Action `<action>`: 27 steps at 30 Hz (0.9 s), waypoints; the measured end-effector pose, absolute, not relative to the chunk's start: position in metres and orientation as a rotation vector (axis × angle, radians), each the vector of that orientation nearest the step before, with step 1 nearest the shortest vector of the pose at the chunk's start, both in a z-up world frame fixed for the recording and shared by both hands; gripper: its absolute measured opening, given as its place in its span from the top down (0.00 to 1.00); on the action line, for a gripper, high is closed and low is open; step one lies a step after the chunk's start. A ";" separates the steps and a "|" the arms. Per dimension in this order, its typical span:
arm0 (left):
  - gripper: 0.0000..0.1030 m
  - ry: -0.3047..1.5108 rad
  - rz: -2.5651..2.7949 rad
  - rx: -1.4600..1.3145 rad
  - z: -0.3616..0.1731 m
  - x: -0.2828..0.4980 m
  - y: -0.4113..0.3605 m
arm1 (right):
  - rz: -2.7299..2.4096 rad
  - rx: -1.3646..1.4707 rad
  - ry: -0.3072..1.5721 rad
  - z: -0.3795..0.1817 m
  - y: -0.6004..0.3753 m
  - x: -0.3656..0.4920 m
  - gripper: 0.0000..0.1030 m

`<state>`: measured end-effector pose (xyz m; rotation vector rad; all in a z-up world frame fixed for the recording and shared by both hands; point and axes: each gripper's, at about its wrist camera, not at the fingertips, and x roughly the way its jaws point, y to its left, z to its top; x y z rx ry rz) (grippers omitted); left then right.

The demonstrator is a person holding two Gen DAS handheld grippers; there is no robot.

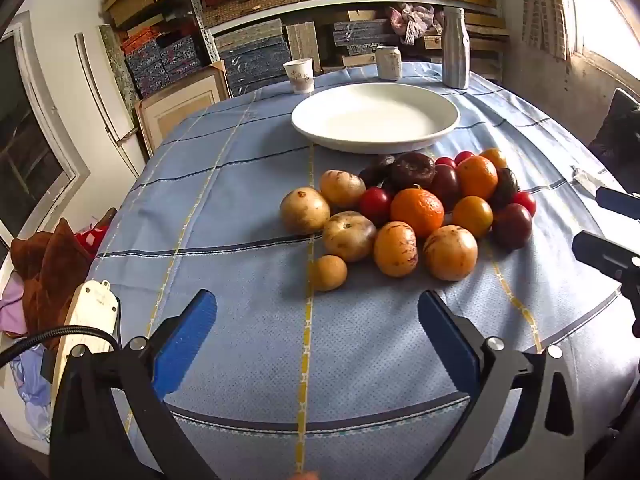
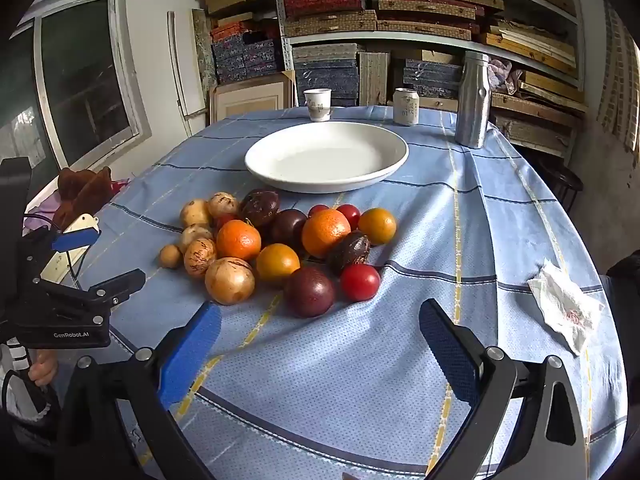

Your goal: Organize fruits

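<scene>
Both sets of jaws released, spread wide, nothing between the blue pads. Left gripper (image 1: 318, 320) hovering over bare tablecloth (image 1: 240, 360) near the table's front edge, just short of the fruit pile (image 1: 408, 212). Right gripper (image 2: 320, 332) likewise above the cloth at the front edge, pile just ahead of its fingertips.

Fruit heaped in one loose cluster at mid-table, all on the cloth, none on the white plate (image 1: 376, 118). Plate just behind the pile toward the far edge, apart from the nearest fruit by a narrow strip of cloth.

Within the pile: pale tan fruits on the left side, one small tan fruit (image 1: 328, 273) lying alone at the front left, just beside its neighbours. Bright mandarin (image 1: 417, 210) near the centre, touching a small red fruit (image 1: 375, 205) on its left. Dark purple wrinkled fruit (image 1: 413, 170) at the back, closest to the plate. Smooth purple fruit (image 2: 310, 292) and a red one (image 2: 360, 282) at the front right, side by side.

Along the far edge: paper cup (image 1: 299, 76), drink can (image 1: 389, 63), tall silver bottle (image 1: 455, 48). Crumpled tissue (image 2: 564, 306) near the right edge, well apart from the fruit. White power strip (image 1: 86, 320) at the left edge.
</scene>
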<state>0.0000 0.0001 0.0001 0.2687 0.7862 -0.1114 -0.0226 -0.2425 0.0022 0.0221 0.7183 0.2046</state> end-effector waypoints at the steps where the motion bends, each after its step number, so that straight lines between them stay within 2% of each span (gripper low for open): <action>1: 0.04 0.780 -0.105 0.275 0.000 0.000 0.000 | 0.205 0.021 0.715 0.002 -0.243 -0.022 0.03; 27: 0.04 0.766 -0.091 0.244 0.005 -0.002 0.004 | 0.217 0.033 0.692 0.010 -0.241 -0.024 0.03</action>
